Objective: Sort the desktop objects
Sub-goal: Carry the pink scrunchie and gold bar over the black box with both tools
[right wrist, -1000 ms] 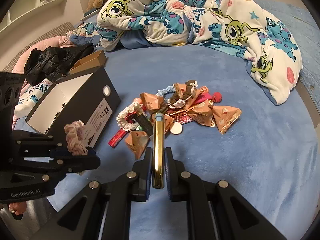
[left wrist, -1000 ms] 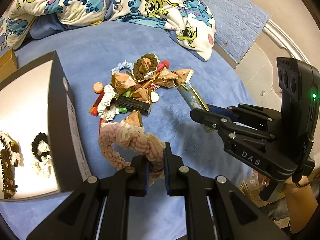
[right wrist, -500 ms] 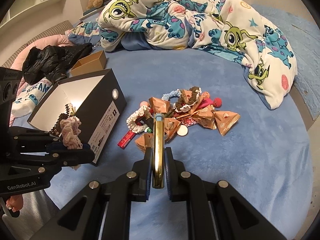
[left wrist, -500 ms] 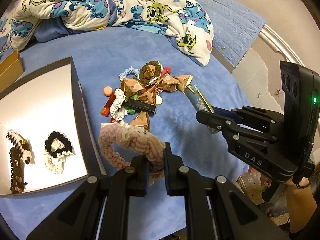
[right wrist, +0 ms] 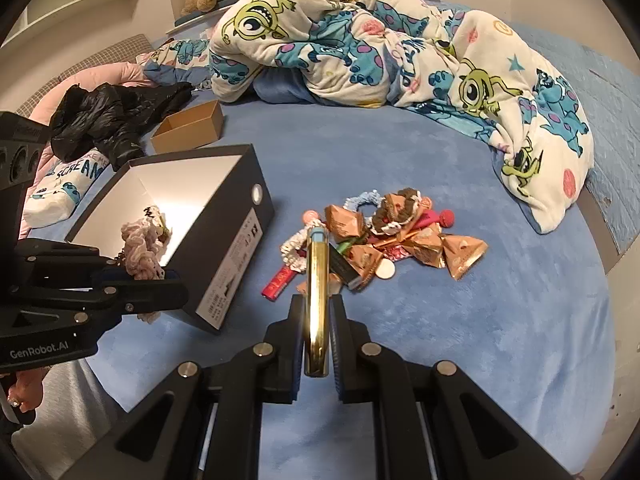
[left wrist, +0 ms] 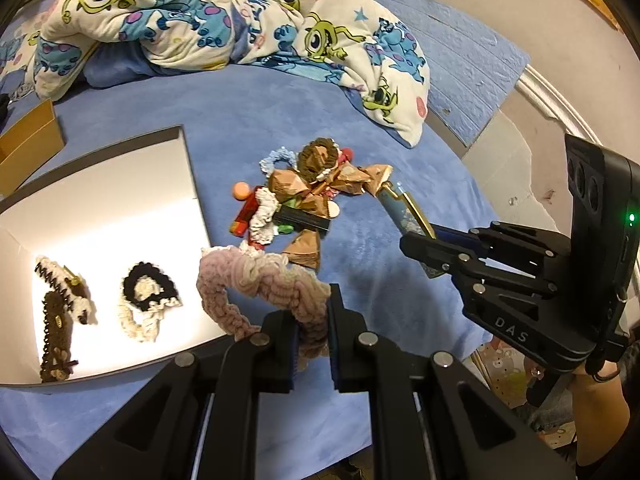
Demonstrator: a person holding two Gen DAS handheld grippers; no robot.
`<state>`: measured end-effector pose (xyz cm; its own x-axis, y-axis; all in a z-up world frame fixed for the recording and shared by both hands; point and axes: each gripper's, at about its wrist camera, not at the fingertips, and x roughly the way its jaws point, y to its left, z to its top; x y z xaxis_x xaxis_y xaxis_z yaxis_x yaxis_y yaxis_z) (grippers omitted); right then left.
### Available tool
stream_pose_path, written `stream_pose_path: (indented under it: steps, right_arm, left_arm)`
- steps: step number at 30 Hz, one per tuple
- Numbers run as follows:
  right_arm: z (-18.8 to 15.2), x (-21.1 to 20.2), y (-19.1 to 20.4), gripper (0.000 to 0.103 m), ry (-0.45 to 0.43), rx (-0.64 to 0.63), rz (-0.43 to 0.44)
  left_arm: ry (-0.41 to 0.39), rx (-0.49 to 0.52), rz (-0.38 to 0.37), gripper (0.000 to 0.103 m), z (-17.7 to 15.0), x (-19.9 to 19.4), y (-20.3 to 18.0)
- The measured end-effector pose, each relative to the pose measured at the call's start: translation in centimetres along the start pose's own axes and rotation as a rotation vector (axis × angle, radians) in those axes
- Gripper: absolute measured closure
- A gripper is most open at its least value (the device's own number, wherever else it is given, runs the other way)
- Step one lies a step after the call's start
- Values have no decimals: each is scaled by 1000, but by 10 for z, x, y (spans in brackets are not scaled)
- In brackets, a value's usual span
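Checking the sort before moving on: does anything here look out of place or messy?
Yes. The unsorted pile of scrunchies, snack packets and tubes lies jumbled on the blue bedspread, things overlapping. The shoebox holds only two hair pieces.

bed point(right wrist: 440, 360) (blue cover) | on it: shoebox point(right wrist: 224, 248), trinket pile point(right wrist: 380, 240), quilt point(right wrist: 360, 40)

A pink-and-cream knitted scrunchie point(left wrist: 260, 284) hung pinched just beside the open black shoebox point(right wrist: 240, 184), which held two dark scrunchies point(left wrist: 146, 292), while a gold-edged blue clip point(right wrist: 317, 288) pointed at the pile of wrappers and hair ties point(right wrist: 384, 236) beside that box.
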<state>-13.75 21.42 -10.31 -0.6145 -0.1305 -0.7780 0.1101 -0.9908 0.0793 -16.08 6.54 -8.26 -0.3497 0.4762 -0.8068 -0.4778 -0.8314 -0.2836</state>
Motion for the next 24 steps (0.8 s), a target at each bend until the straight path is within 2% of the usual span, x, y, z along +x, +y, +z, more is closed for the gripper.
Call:
stream_pose_path:
  steps: [11,24]
  right_arm:
    - [14,-5,36,91,3,-43,20]
    - [33,1,103,91,-1,-132,70]
  left_arm:
    - [-23,-59,32,91,-6,-27,38]
    - [-46,-121,73,91,-20,-56,89]
